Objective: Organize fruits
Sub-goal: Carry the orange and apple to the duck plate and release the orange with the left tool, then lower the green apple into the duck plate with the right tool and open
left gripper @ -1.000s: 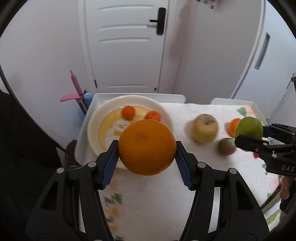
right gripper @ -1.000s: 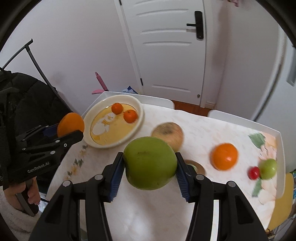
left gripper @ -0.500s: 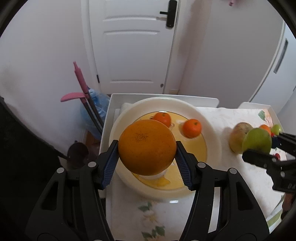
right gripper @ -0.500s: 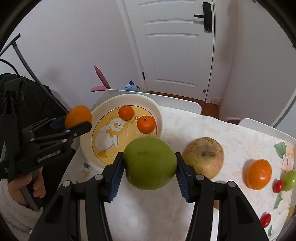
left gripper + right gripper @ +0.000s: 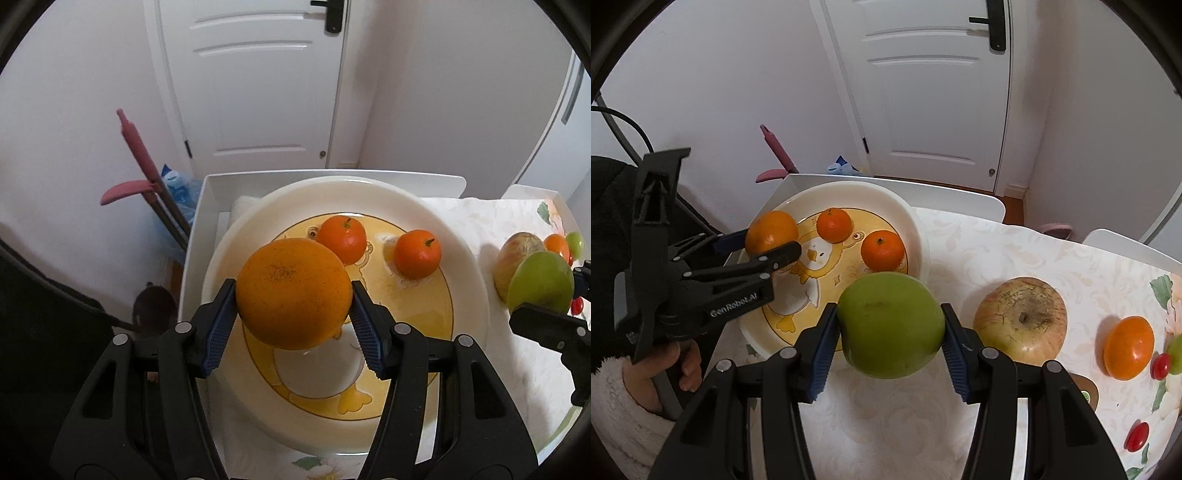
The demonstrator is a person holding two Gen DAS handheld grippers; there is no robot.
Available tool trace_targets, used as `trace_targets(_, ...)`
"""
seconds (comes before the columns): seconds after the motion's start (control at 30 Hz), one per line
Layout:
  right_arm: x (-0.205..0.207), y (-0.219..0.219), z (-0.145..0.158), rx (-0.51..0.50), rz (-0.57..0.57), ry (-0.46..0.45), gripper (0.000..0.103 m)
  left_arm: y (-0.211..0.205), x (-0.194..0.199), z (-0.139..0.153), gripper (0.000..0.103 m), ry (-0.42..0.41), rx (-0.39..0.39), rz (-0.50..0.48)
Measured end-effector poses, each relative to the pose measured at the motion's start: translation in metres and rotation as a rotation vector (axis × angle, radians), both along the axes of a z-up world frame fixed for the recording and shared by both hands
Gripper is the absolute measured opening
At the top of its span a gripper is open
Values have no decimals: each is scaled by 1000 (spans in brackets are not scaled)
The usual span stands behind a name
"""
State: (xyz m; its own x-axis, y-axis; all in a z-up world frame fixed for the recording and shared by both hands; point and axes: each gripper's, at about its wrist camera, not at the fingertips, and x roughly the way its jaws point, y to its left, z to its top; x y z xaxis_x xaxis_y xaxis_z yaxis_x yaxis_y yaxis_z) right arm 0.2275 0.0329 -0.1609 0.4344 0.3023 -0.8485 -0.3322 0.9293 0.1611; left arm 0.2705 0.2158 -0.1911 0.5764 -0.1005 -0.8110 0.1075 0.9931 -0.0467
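**Two fruits carried to the duck plate, both not yet put down**

At the left, the left gripper (image 5: pixel 293 321) is closed on a large round orange (image 5: pixel 293 293); the blue ribbed pads (image 5: pixel 221 330) press on both its sides, and nothing of it touches anything below. It hangs over the near-left part of the wide white plate with a yellow duck picture (image 5: pixel 469 280), which stands at the left end of the bench (image 5: pixel 979 251) with its pale flowered cloth. Two small mandarins with stems (image 5: pixel 417 253) lie already in the plate, at its far side, close together but apart.

Further right, the right gripper (image 5: pixel 890 338) is clamped on a big green apple (image 5: pixel 891 326), held in the air just outside the plate's right rim, above the cloth. Beside it on the bench sits a yellow-red russet apple (image 5: pixel 1021 319), then a loose mandarin (image 5: pixel 1129 347), and some small red and green fruits at the edge.

I judge that the step is the placing of both fruits. The orange needs only lowering onto the free near part of the plate, then opening. The green apple must first go left over the rim. Both are round, so they may roll against the mandarins.
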Motion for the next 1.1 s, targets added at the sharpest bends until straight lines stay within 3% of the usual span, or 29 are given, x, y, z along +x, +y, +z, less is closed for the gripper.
trace_targets(0.1,0,-2,2,2,-14,-2,49,3,-2,2,66,-15,-22,-1)
trace_targets(0.17,0,-3,3,4,-19,-5,49,4,-6,8,98,-50,-16,2)
trace_targets(0.2,0,-4,4,3,-20,-7,49,5,-8,11,103,-70,-16,6)
trace_targets(0.27,-1,-6,6,0,-20,-11,49,6,-13,18,103,-101,-31,4)
trace_targets(0.53,-3,-12,14,9,-8,-16,49,4,-31,27,103,-79,-21,14)
trace_targets(1.1,14,5,15,-5,191,-6,49,3,-79,46,103,-55,-5,105)
